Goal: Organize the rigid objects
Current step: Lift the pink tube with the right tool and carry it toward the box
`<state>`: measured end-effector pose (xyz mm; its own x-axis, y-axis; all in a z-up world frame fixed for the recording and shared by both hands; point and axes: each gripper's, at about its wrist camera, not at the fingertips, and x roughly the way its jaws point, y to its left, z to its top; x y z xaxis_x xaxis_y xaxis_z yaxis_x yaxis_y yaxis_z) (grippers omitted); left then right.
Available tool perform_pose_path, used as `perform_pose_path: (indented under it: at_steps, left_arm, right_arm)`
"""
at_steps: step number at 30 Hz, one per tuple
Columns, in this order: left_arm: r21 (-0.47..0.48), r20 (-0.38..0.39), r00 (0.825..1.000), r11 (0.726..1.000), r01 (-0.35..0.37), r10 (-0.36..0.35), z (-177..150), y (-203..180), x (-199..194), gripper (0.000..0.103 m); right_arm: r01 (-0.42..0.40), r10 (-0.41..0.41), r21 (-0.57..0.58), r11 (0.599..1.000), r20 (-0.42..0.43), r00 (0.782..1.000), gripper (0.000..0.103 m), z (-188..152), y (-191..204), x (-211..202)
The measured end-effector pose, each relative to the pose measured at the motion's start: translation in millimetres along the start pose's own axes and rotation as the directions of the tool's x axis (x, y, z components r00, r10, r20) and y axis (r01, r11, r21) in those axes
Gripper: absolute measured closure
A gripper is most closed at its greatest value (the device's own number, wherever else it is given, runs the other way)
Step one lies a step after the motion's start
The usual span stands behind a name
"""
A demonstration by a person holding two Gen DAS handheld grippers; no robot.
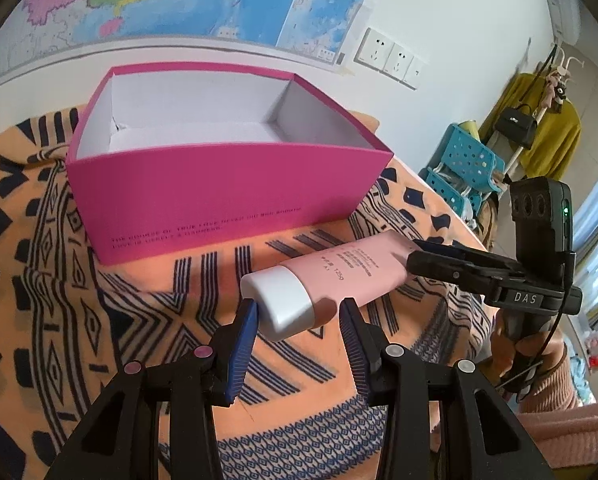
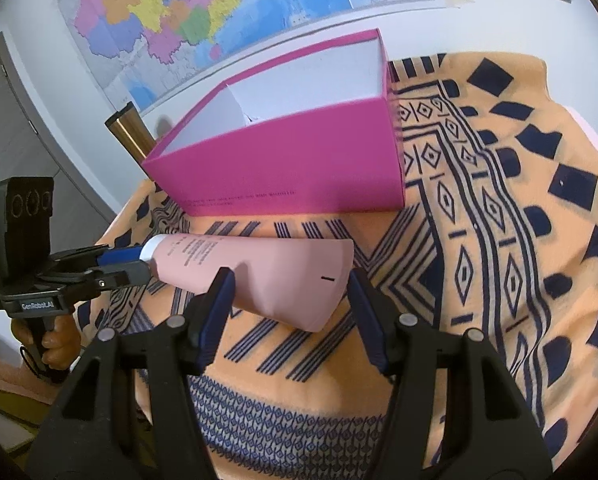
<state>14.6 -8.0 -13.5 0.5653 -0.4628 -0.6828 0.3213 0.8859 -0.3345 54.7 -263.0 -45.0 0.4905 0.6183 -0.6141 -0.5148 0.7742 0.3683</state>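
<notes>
L tongs (image 1: 299, 312) pinch white cap of pink tube (image 1: 351, 276); R tongs (image 2: 291, 296) pinch crimped end, nr magenta box (image 1: 227, 184).

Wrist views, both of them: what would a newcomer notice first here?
First, the bright pink box, open and showing a white inside with nothing visible in it, standing on the orange patterned cloth below a wall map. Next, the pale pink tube in front of the box, held off the cloth: the left claw grips its white cap, the right claw its flat tail.
</notes>
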Motion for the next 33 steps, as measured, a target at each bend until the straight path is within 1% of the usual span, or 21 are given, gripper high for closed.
perform_pose_path:
  at_steps: [16,33]
  left_arm:
    - [0.02,0.039,0.999,1.0,-0.017,0.017,12,-4,-7,0.061]
    - [0.043,0.064,0.998,0.999,-0.026,0.024,19,-8,-11,0.061]
  right_arm:
    - [0.001,0.0,-0.022,1.0,0.035,0.999,0.042,17,3,-4]
    - [0.0,0.002,-0.024,1.0,0.054,0.999,0.042,25,1,-6]
